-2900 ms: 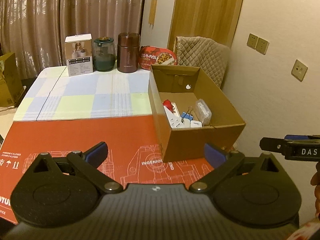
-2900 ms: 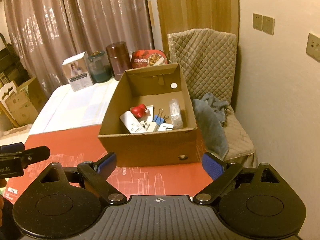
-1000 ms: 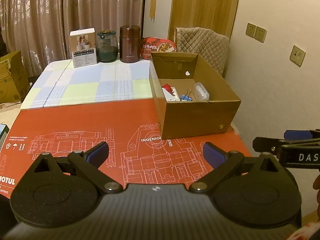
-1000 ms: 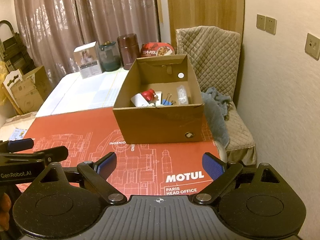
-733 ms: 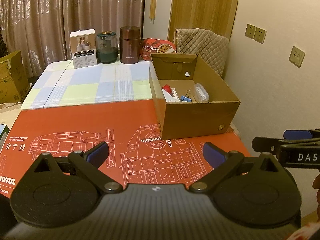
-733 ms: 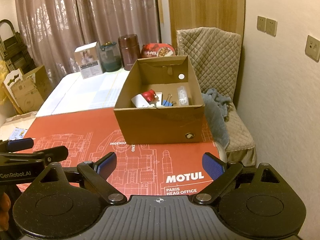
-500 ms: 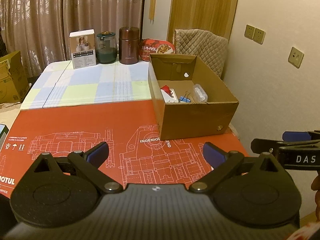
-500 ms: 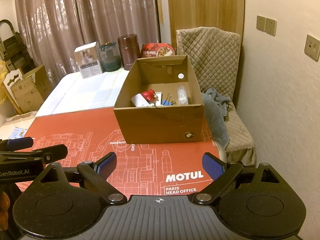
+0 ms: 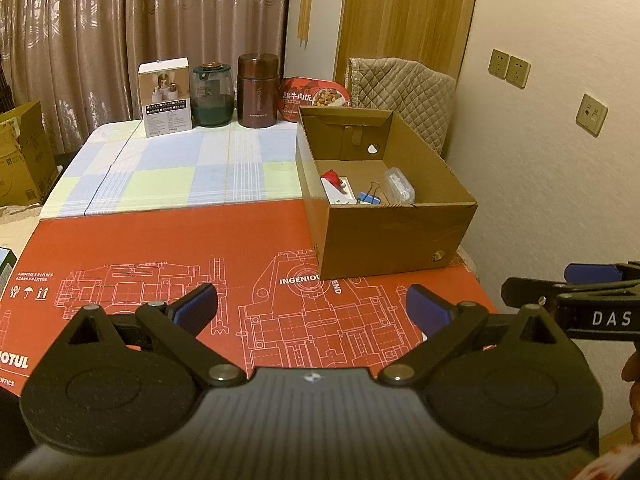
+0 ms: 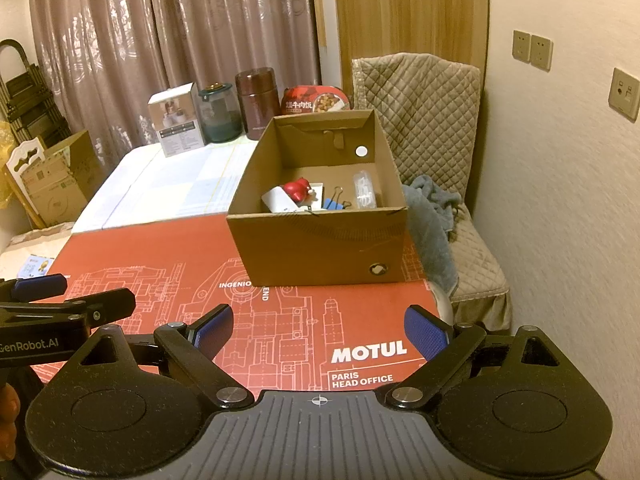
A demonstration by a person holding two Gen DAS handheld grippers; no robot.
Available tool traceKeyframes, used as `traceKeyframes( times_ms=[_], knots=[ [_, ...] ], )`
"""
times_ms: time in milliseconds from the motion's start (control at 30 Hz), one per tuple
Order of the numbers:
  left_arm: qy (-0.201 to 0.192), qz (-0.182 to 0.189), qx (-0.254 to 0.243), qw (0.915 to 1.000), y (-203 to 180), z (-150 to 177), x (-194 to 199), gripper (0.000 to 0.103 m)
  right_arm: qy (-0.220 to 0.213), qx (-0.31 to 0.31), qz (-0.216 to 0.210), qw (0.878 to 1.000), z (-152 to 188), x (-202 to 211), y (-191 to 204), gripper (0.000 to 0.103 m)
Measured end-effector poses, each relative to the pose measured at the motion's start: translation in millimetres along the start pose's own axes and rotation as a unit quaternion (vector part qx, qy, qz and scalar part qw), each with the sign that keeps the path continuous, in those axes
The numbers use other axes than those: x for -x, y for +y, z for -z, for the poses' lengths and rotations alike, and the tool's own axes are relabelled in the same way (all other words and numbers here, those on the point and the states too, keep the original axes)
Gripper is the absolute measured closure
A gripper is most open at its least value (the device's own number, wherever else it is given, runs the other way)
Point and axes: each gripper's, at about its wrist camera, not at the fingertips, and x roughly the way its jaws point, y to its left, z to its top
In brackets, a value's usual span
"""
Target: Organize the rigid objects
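Holding both grippers over the red printed mat (image 9: 160,240).
Your left gripper (image 9: 311,307) and right gripper (image 10: 318,329) gape empty, near the open brown cardboard box (image 10: 320,248).

Red mat (image 9: 160,240) and cardboard box (image 9: 400,236) lie on the table (image 9: 168,176).

I am viewing an open brown cardboard box (image 10: 320,248) sitting upright on the red mat. Lying together on its floor: a red toy (image 10: 298,190) on a white block (image 10: 280,203), a blue binder clip (image 10: 334,203), and a clear plastic case (image 10: 364,194).
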Motion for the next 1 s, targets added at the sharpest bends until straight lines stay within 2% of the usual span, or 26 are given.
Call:
traceKeyframes(
  times_ms=[1000],
  knots=[
    [0.001, 0.002, 0.002, 1.0000, -0.2, 1.7, -1.7, 0.004, 0.001, 0.000, 0.000, 1.000, 0.7, -0.4, 0.4, 0.013]
  ],
)
